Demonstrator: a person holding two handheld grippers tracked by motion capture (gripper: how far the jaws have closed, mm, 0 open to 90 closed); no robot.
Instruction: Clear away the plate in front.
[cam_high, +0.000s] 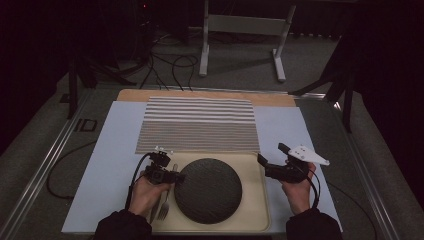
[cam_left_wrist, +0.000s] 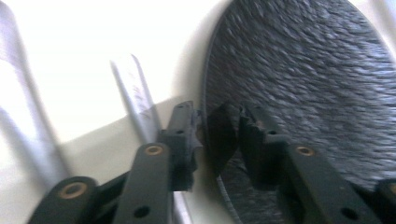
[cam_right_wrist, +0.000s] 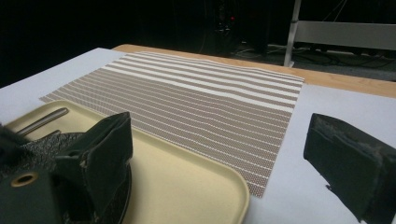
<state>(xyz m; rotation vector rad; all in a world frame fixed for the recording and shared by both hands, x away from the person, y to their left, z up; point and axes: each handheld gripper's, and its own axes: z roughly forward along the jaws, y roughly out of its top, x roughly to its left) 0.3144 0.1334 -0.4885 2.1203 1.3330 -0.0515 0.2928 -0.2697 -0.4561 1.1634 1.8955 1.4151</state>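
A dark round textured plate (cam_high: 209, 190) lies on a cream tray (cam_high: 252, 210) at the near middle of the table. A fork (cam_high: 163, 209) lies on the tray left of the plate, under my left hand. My left gripper (cam_high: 179, 177) is at the plate's left edge. In the left gripper view its jaws (cam_left_wrist: 217, 116) stand apart on either side of the plate's rim (cam_left_wrist: 303, 70) without pressing it, and a silver handle (cam_left_wrist: 135, 93) lies beside them. My right gripper (cam_high: 271, 152) hovers wide open at the tray's right edge, nothing between its jaws (cam_right_wrist: 219, 123).
A brown and white striped placemat (cam_high: 197, 125) lies beyond the tray on a pale blue sheet (cam_high: 115, 145). The wooden table edge (cam_high: 200, 94) runs behind it. A white metal stand (cam_high: 245, 25) and cables are on the floor farther back.
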